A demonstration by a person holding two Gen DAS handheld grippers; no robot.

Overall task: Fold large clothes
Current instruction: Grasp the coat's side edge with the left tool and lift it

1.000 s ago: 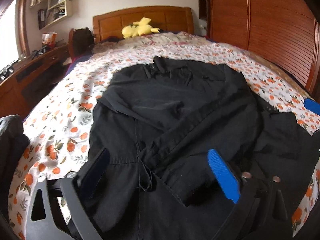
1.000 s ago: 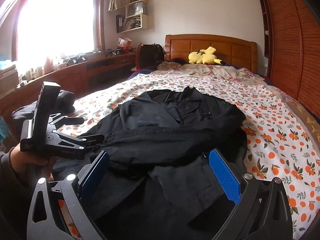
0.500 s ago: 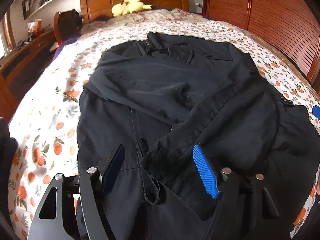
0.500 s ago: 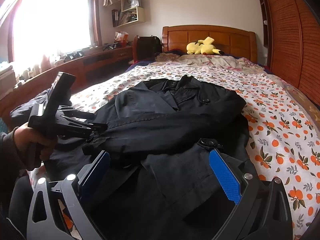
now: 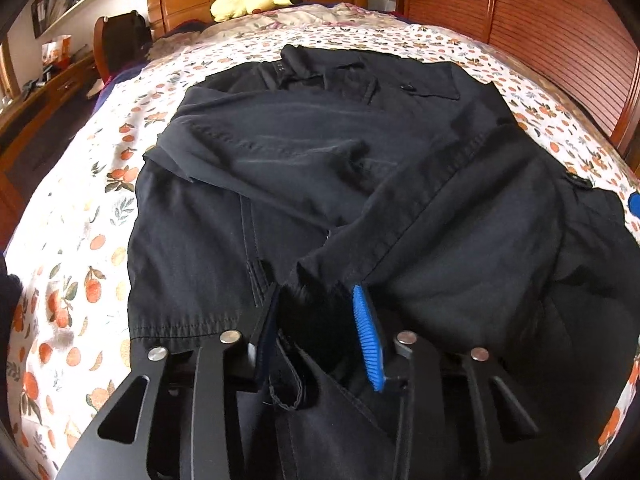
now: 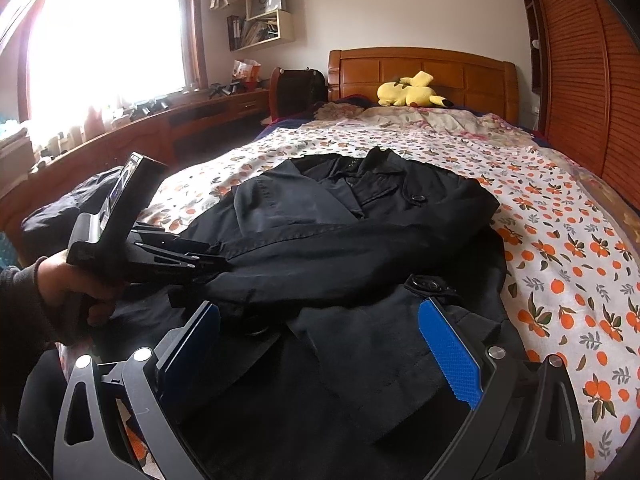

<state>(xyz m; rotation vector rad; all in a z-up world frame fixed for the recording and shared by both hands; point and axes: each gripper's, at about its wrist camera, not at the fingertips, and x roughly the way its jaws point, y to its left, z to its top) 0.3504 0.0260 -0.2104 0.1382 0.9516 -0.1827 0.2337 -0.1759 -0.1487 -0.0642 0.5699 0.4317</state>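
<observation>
A large black coat (image 5: 320,160) lies spread on the bed, collar toward the headboard, with one sleeve folded across its front. My left gripper (image 5: 316,320) is at that sleeve's cuff (image 5: 320,280). Its jaws are closing, and the bunched cuff fills the gap and touches both pads. The right wrist view shows the same left gripper (image 6: 212,260), in a person's hand (image 6: 80,284), pinching the sleeve end at the coat's (image 6: 360,240) left side. My right gripper (image 6: 320,308) hovers open over the coat's lower panel with nothing between its blue pads (image 6: 448,348).
The bed wears a white sheet with orange fruit print (image 6: 560,240). A yellow plush toy (image 6: 412,94) lies by the wooden headboard (image 6: 420,68). A slatted wooden wardrobe (image 6: 580,80) lines the right side. A desk (image 6: 160,120) and a dark clothes pile (image 6: 60,208) stand left.
My left gripper dropped onto the sleeve cuff and its jaws narrowed from wide apart to pinching the cloth. The right gripper has stayed open in place.
</observation>
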